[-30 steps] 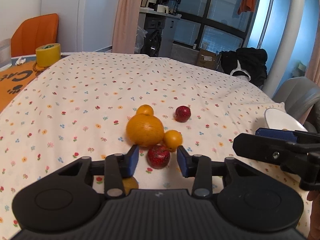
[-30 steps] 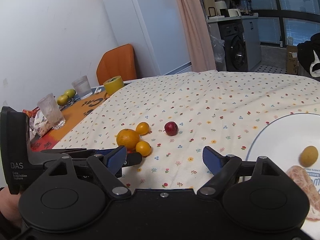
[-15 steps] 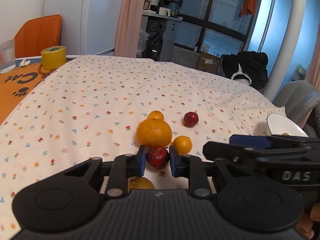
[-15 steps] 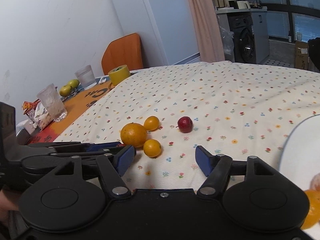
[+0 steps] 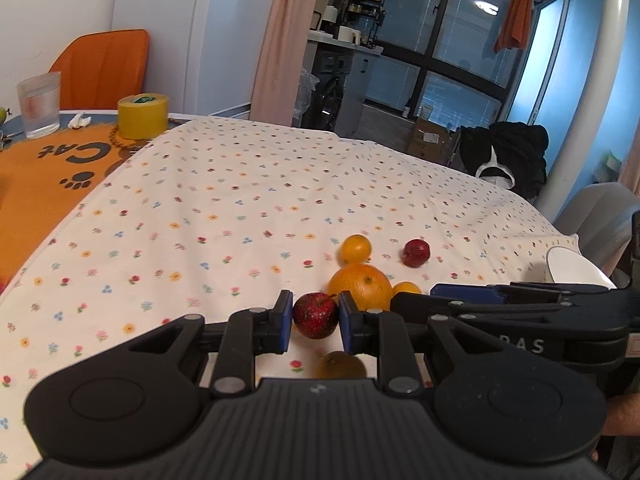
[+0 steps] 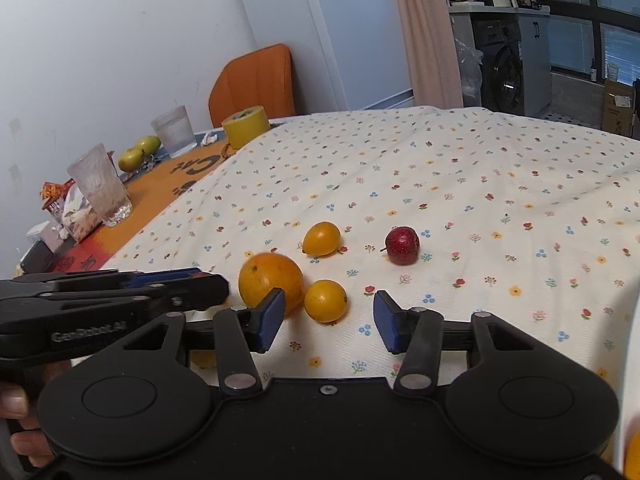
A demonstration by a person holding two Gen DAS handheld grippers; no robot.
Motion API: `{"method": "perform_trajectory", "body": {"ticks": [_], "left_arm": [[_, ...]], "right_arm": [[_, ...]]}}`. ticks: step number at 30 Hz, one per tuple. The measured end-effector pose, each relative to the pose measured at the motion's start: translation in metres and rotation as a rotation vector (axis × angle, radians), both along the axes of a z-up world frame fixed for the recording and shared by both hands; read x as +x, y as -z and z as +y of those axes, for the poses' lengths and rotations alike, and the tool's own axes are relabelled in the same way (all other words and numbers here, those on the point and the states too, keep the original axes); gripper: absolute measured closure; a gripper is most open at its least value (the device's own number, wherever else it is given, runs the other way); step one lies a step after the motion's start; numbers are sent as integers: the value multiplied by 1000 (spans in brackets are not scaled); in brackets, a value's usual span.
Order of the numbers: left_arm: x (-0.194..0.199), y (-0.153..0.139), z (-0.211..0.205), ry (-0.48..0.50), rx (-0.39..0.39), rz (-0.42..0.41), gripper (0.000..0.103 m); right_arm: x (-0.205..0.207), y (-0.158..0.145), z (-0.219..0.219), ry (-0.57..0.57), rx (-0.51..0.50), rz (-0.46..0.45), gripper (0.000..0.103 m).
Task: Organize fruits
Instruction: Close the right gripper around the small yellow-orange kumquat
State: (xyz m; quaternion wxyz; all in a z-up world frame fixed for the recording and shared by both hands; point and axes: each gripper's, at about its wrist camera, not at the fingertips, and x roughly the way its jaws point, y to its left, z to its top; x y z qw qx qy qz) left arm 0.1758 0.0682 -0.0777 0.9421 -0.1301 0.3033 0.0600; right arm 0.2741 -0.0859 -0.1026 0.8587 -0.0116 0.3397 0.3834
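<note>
Left wrist view
Writing: "Cat" with paw prints on the orange mat (image 5: 44,168); the letters "AS" read on the side of the right gripper (image 5: 460,300), which reaches in from the right edge.
Left gripper (image 5: 315,316): its blue pads are pinched onto a small red apple (image 5: 315,315), one pad on each side.
Apple's pose: stem end up and tilted a little right; the fruit is nearly round, so no clear long axis.
Other fruit: a big orange (image 5: 362,286) just behind the apple, a small orange fruit (image 5: 406,289) at its right, another (image 5: 355,248) farther back, a second red apple (image 5: 416,253) apart to the right, all on the flowered tablecloth (image 5: 240,216).
Also: a dim fruit (image 5: 340,365) lies below the gripper; a white plate (image 5: 572,268) at the right edge.

Right wrist view
Writing: "GenRobot.AI" on the left gripper's side; "Cat" upside down on the mat.
Right gripper (image 6: 329,320): fingers spread wide, nothing between them, held low over the cloth in front of the small orange fruit.
Hand (image 6: 16,408): fingers wrap the left gripper's handle at the lower left.
Hidden: the held apple cannot be seen here.
</note>
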Motion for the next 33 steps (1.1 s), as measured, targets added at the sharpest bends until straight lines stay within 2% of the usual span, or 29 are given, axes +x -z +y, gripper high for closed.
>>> {"method": "perform_trajectory", "body": {"ticks": [6, 14, 33], "left_arm": [[-3, -1, 6, 0, 0, 4, 81], [0, 3, 4, 19, 27, 36, 81], [-8, -25, -52, 109, 50, -41, 81]], "right_arm": [[2, 4, 7, 3, -11, -16, 80], [-10, -8, -8, 37, 18, -57, 80], [-41, -32, -78, 151, 67, -118, 80]]}}
